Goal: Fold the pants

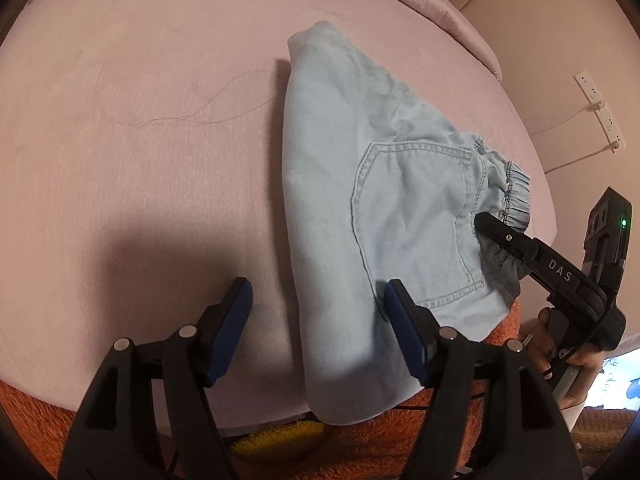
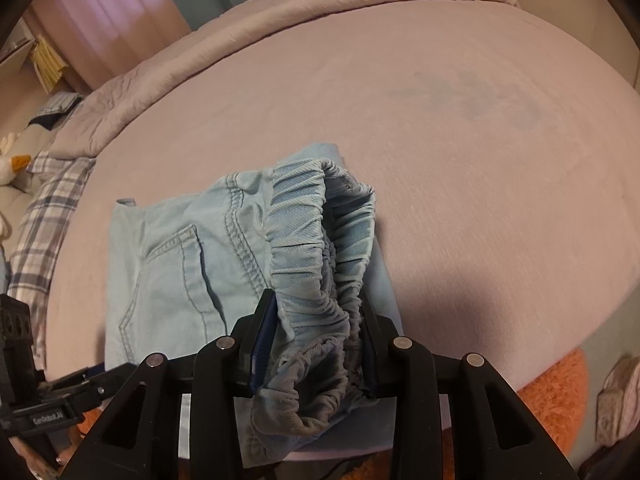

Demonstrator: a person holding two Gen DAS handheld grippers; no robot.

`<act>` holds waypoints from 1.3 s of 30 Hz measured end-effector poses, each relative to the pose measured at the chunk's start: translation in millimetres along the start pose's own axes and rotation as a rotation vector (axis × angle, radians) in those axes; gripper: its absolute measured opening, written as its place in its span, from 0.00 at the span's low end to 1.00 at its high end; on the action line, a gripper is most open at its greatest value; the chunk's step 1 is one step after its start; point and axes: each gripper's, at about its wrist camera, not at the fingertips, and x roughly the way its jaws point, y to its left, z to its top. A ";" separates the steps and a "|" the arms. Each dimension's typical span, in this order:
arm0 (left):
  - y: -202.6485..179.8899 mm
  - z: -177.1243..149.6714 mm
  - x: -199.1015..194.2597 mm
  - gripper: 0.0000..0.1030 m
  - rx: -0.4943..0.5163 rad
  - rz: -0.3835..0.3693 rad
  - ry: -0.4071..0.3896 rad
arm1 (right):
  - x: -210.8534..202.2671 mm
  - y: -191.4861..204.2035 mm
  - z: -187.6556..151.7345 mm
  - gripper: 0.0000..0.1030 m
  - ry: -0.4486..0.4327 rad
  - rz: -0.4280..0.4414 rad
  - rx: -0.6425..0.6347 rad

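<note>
Light blue denim pants (image 1: 360, 184) lie folded lengthwise on a pink bed, back pocket up, elastic waistband at the near right. My left gripper (image 1: 316, 300) is open and empty, its right finger over the pants' near edge, its left finger over bare sheet. My right gripper (image 2: 320, 316) is shut on the bunched waistband (image 2: 316, 248) and lifts it slightly; in the left wrist view it (image 1: 484, 220) reaches in from the right. The pants (image 2: 168, 256) spread to the left in the right wrist view.
The pink bed sheet (image 1: 140, 140) reaches far and left. A folded duvet (image 2: 280, 12) lies along the far side, a plaid pillow (image 2: 44, 216) at left. An orange fuzzy blanket (image 1: 32, 416) hangs at the near edge. A wall with sockets (image 1: 600, 108) is at right.
</note>
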 end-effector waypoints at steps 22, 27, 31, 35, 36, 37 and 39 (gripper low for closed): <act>-20.8 -16.6 12.9 0.74 0.012 0.023 -0.180 | -2.1 6.7 -10.7 0.37 -0.080 -0.038 -0.049; -19.8 -21.9 12.7 0.74 0.002 0.021 -0.192 | -1.9 7.5 -13.6 0.37 -0.095 -0.039 -0.042; -19.0 -27.1 10.4 0.74 -0.001 0.014 -0.185 | -3.8 8.8 -18.2 0.37 -0.101 -0.045 -0.044; -17.2 -30.8 9.8 0.74 -0.002 0.009 -0.183 | -7.6 7.0 -24.5 0.37 -0.100 -0.041 -0.032; -17.2 -31.5 9.7 0.74 -0.004 0.010 -0.181 | -8.3 6.3 -26.4 0.37 -0.096 -0.040 -0.029; -17.2 -31.6 9.3 0.74 -0.006 0.011 -0.180 | -9.1 5.2 -29.1 0.37 -0.087 -0.039 -0.026; -16.7 -33.2 9.1 0.74 -0.011 0.010 -0.176 | -11.7 4.6 -33.6 0.37 -0.092 -0.044 -0.033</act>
